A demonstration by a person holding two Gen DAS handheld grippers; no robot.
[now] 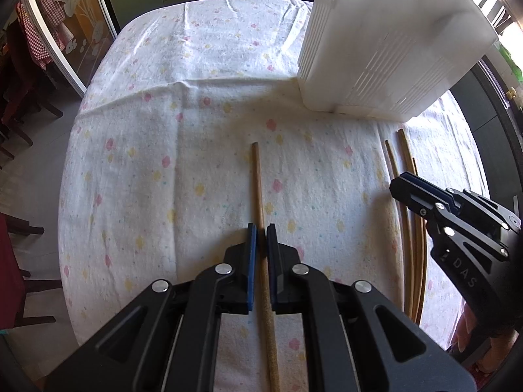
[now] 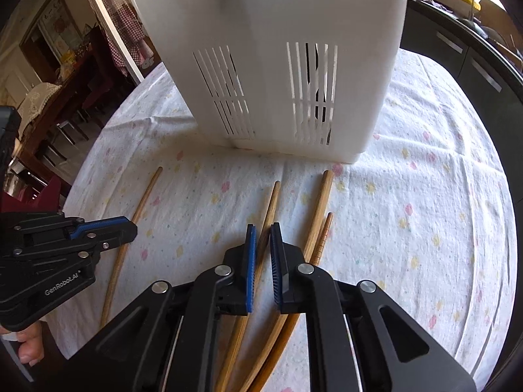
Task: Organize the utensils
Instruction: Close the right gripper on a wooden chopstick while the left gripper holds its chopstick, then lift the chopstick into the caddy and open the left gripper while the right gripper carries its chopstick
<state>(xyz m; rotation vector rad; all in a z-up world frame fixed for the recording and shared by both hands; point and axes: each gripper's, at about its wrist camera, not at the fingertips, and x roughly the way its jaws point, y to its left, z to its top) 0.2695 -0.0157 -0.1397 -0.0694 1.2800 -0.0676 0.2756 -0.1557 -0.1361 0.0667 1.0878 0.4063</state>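
Observation:
A single wooden chopstick (image 1: pixel 258 179) lies on the flowered tablecloth, and my left gripper (image 1: pixel 261 228) is shut on its middle, pointing steeply down. Further right, three more chopsticks (image 1: pixel 407 228) lie side by side in front of the white slotted utensil holder (image 1: pixel 376 49). My right gripper (image 2: pixel 263 228) is shut on the leftmost of these, a chopstick (image 2: pixel 273 199) whose tip points at the holder (image 2: pixel 278 65). The other two chopsticks (image 2: pixel 322 202) rest just right of its jaws. The left gripper (image 2: pixel 129 225) shows at the left edge, over its own chopstick (image 2: pixel 145 199).
The round table's cloth (image 1: pixel 196 81) stretches bare behind and to the left of the holder. Dark chairs (image 1: pixel 19 114) and a glass door stand off the table's left edge. A person's fingers (image 2: pixel 29 352) hold the left tool. Dark cabinets (image 2: pixel 474 65) run along the right.

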